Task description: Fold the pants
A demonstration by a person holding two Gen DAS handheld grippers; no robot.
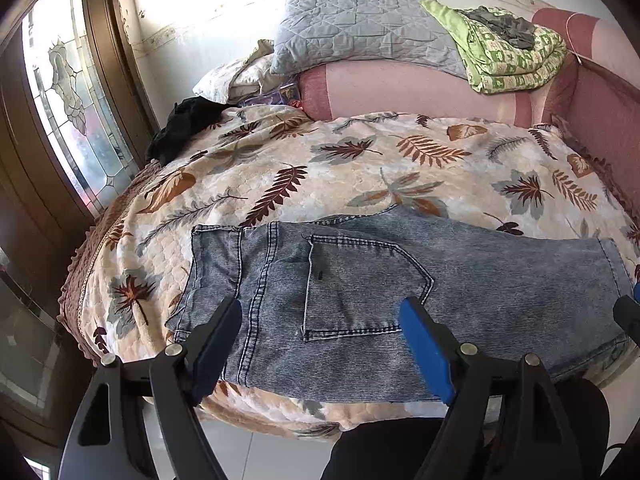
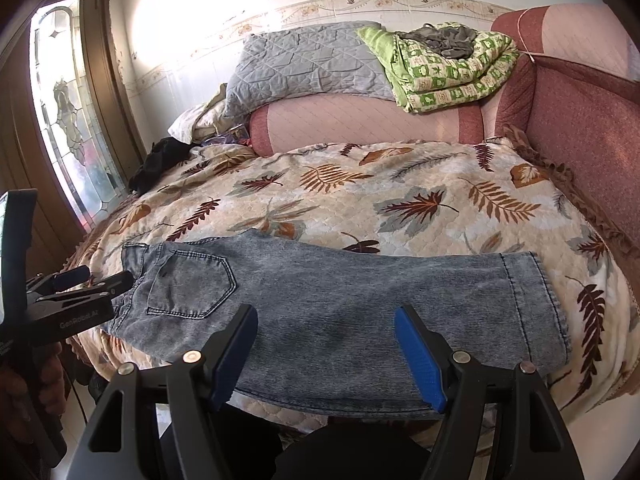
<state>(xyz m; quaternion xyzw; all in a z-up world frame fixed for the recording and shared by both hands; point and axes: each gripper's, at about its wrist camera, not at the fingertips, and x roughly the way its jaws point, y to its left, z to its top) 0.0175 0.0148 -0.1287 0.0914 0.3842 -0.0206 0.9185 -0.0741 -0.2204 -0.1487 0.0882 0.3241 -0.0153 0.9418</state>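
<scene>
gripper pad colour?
Blue pads on black hand-held gripper fingers; clearest in the right wrist view.

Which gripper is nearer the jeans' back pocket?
Left. The left gripper hangs open right over the back pocket at the waist end; the right gripper, also open, is over the leg, further toward the hem.

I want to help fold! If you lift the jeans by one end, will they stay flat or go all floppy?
Probably floppy: the jeans lie limp, following the bedspread. They likely won't slide easily on that quilted cover. The thicker waist end may hang heavier.
</scene>
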